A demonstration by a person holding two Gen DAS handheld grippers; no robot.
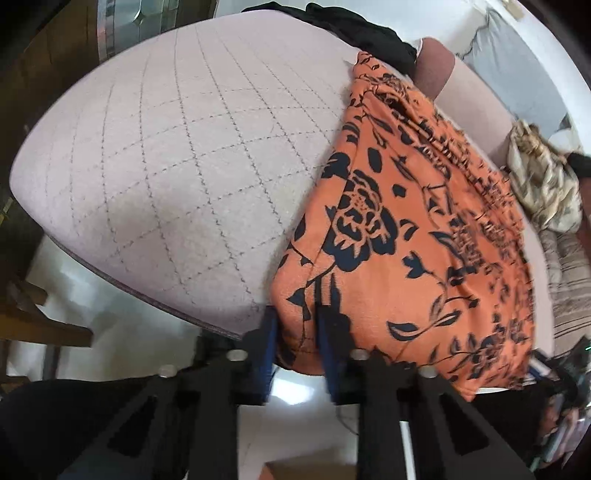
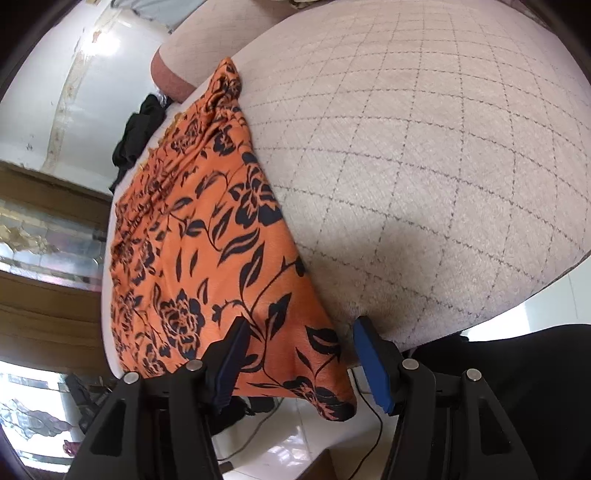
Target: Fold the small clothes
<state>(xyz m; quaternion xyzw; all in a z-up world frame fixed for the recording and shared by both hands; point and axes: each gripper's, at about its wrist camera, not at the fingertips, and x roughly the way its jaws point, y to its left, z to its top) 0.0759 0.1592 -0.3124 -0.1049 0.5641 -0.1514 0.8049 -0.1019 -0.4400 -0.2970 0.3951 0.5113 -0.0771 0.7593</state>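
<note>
Your left gripper (image 1: 295,325) pinches the near corner of the orange floral garment (image 1: 406,229), fingers drawn narrow on the fabric at the edge of the quilted mattress (image 1: 177,155). Your right gripper (image 2: 301,350) stands wide, jaws straddling the garment's other near corner, which droops off the mattress edge, nothing gripped yet. The garment lies lengthwise from the near edge toward the bolster (image 2: 170,74). Beyond it sit a crumpled black garment (image 1: 362,26) and a beige printed cloth (image 1: 543,184). The risk appears to be lifting with one corner held: the loose side could slide off and drag the fold crooked.
</note>
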